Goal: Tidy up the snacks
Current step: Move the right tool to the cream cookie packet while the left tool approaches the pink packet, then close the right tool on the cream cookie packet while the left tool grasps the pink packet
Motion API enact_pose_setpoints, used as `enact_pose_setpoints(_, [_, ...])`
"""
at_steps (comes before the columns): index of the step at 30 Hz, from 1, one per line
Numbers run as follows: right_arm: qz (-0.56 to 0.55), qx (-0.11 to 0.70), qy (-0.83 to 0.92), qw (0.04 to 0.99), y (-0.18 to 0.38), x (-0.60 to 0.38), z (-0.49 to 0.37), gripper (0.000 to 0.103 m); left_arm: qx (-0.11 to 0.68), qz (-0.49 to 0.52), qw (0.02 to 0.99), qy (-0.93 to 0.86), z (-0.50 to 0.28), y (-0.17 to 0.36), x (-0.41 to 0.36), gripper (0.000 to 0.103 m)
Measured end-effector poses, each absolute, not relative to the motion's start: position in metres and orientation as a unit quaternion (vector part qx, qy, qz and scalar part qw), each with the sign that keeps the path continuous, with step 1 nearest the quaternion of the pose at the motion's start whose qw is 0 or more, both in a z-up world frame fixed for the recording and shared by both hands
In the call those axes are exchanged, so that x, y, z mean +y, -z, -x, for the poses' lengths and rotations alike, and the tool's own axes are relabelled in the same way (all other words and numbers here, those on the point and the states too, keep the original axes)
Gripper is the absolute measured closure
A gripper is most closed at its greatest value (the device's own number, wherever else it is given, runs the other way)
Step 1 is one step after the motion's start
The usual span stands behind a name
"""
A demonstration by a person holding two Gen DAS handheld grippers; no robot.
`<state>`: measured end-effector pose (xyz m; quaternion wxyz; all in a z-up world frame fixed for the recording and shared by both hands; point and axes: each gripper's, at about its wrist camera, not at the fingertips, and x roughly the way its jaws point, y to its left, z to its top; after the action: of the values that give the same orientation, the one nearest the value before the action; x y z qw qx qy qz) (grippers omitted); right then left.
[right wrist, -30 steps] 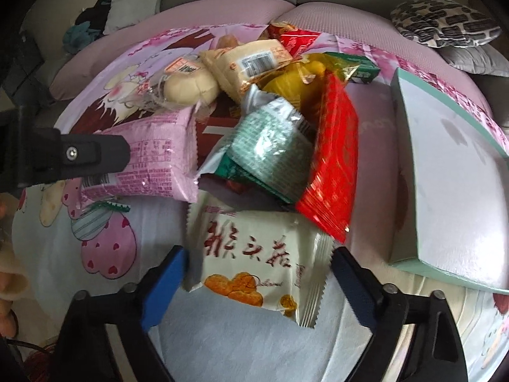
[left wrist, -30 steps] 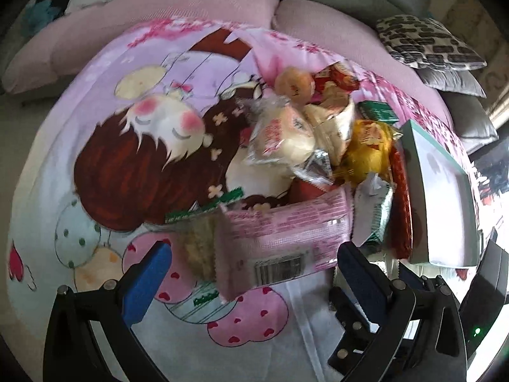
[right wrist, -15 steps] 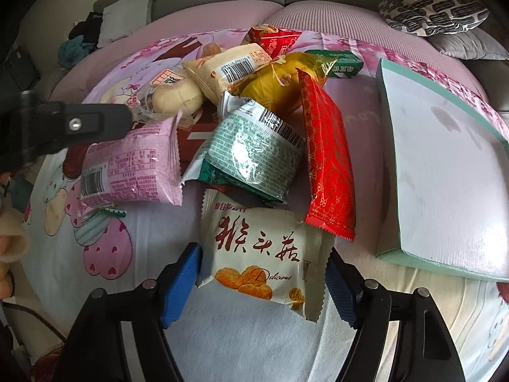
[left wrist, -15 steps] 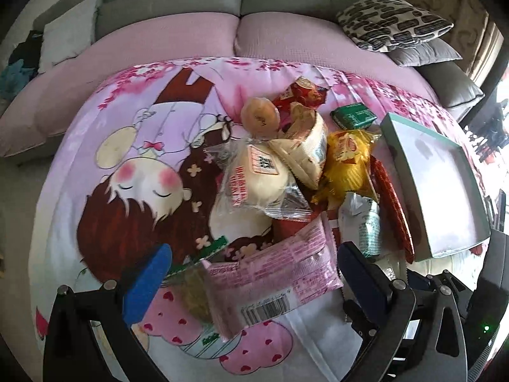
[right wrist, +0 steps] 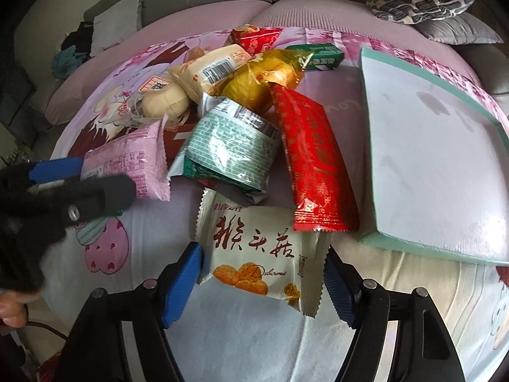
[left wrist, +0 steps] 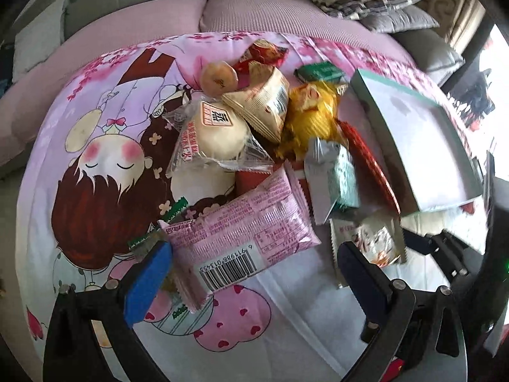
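Note:
A heap of snack packets lies on a pink cartoon-print blanket. In the right wrist view a white biscuit packet (right wrist: 257,254) sits between the blue pads of my right gripper (right wrist: 259,283), which touch its two side edges. My left gripper (left wrist: 254,277) stands open around the near end of a pink barcode packet (left wrist: 241,238), its pads apart from the wrapper. The right wrist view shows the left gripper (right wrist: 63,175) beside that pink packet (right wrist: 127,162). At the right lies a teal-rimmed tray (right wrist: 413,245) with a bare white floor.
The heap holds a long red packet (right wrist: 311,159), a green-silver packet (right wrist: 232,149), a yellow packet (right wrist: 257,82), a wrapped bun (right wrist: 162,102), a beige packet (right wrist: 210,67) and a green box (right wrist: 318,57). Sofa cushions ring the far side. A person's fingers show at the lower left.
My right gripper's jaws have narrowed onto the white biscuit packet. The left gripper has rolled and shifted, so the pink packet now lies more squarely between its pads.

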<state>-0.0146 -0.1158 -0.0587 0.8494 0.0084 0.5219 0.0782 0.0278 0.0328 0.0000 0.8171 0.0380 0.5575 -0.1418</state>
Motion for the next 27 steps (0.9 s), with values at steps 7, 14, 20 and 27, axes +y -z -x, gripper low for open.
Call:
enact_pose_setpoints(7, [-0.015, 0.523, -0.078, 0.849, 0.058, -0.119, 0.017, 0.027, 0.565, -0.107, 0.807, 0.131, -0.028, 0.013, 0.024, 0.004])
enact_pose_setpoints(14, [-0.010, 0.524, -0.079, 0.848, 0.059, -0.120, 0.018, 0.027, 0.563, -0.124, 0.806, 0.135, -0.025, 0.014, 0.025, 0.004])
enact_pose_setpoints(20, [-0.013, 0.524, -0.078, 0.848, 0.058, -0.120, 0.018, 0.027, 0.569, -0.100, 0.811, 0.092, -0.034, 0.019, 0.036, 0.014])
enact_pose_setpoints(27, [-0.012, 0.524, -0.077, 0.848, 0.058, -0.120, 0.018, 0.027, 0.572, -0.051, 0.817, 0.055, -0.042, 0.019, 0.061, 0.020])
